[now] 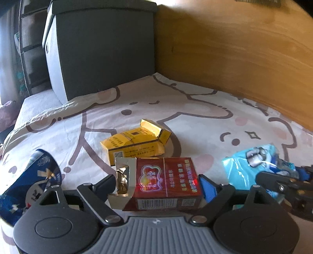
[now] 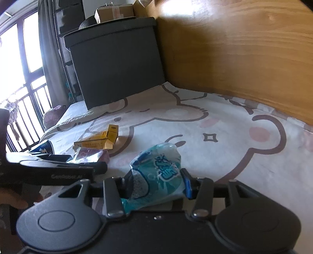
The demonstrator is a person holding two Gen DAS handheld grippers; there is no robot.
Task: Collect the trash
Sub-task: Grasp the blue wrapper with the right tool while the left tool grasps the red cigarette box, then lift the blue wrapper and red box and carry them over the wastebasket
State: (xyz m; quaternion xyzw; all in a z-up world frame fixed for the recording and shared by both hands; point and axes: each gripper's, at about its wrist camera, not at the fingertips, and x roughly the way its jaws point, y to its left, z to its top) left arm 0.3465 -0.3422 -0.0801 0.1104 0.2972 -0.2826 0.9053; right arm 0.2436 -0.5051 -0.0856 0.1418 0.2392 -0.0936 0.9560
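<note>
On the cartoon bed sheet (image 1: 195, 101), my left gripper (image 1: 159, 187) is shut on a red cigarette pack (image 1: 166, 181) with a torn-open end; it also shows in the right wrist view (image 2: 92, 154). A crushed yellow cigarette pack (image 1: 135, 144) lies just beyond it, seen too in the right wrist view (image 2: 101, 140). My right gripper (image 2: 156, 185) is shut on a light-blue plastic wrapper (image 2: 158, 172), which appears at the right of the left wrist view (image 1: 252, 168). A dark blue crumpled wrapper (image 1: 27, 181) lies left of my left gripper.
A dark storage box (image 1: 101, 50) stands on the bed at the back. A wooden headboard (image 1: 234, 54) runs along the right. A window with railing (image 2: 19, 78) is at far left. Cardboard boxes (image 2: 113, 12) sit behind the box.
</note>
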